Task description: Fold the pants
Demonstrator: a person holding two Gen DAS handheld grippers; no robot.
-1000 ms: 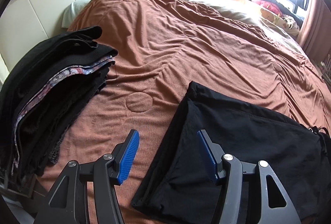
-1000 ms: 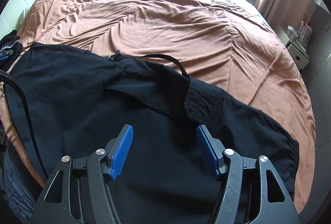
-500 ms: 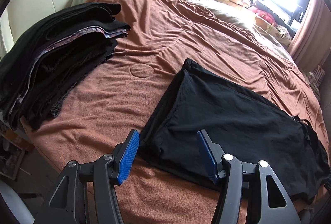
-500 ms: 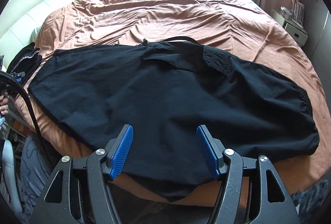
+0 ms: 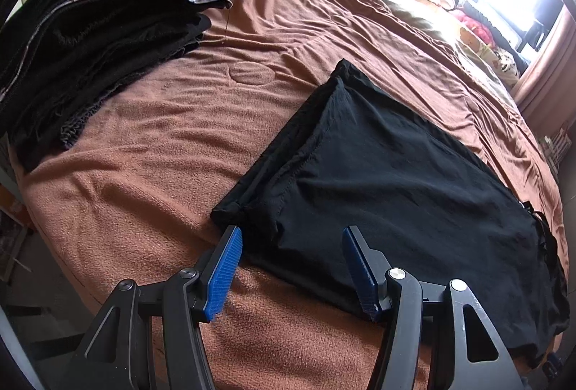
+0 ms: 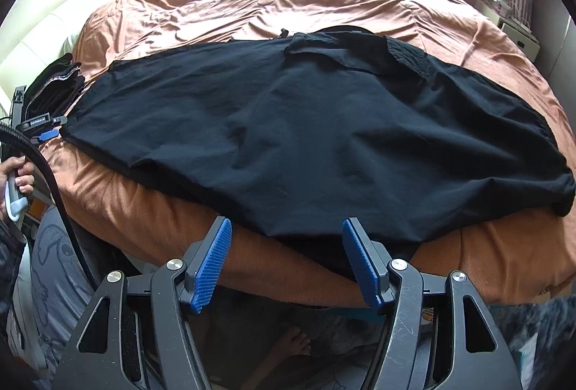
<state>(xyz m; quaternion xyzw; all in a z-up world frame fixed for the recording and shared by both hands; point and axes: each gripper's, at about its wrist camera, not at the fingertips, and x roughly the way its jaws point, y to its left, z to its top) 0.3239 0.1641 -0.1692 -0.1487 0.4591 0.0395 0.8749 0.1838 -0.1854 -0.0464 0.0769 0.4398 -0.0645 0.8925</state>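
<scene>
- Black thin-fabric pants (image 6: 316, 138) lie spread across the near side of a rust-brown fleece bed cover (image 5: 151, 152); legs laid one over the other, so one lengthwise fold looks done, though I judge that from the doubled hem alone
- hem ends (image 5: 288, 170) sit toward the left gripper, the gathered waistband (image 6: 410, 55) with its drawstring toward the far right; the near edge of the cloth droops over the bed's front edge
- left gripper with blue ribbed pads (image 5: 291, 246) hangs just above the near hem corner, jaws apart, nothing between them; the left pad is close beside the corner, and I cannot tell whether it touches
- right gripper with matching blue pads (image 6: 286, 238) hovers at the bed's edge over the drooping cloth, jaws apart and empty; cloth is not pinched
- a stack of dark folded garments (image 5: 100, 30) sits at the far left by the cream padded headboard (image 6: 46, 30), well apart from the pants; likely where this pair ends up
- what is left, as I read it: grasp the hems, carry them over to the waistband, fold across once or twice more, then place; the crosswise folding is not yet begun
- the fabric looks limp and slippery; a shallow pinch may catch only the top layer
</scene>
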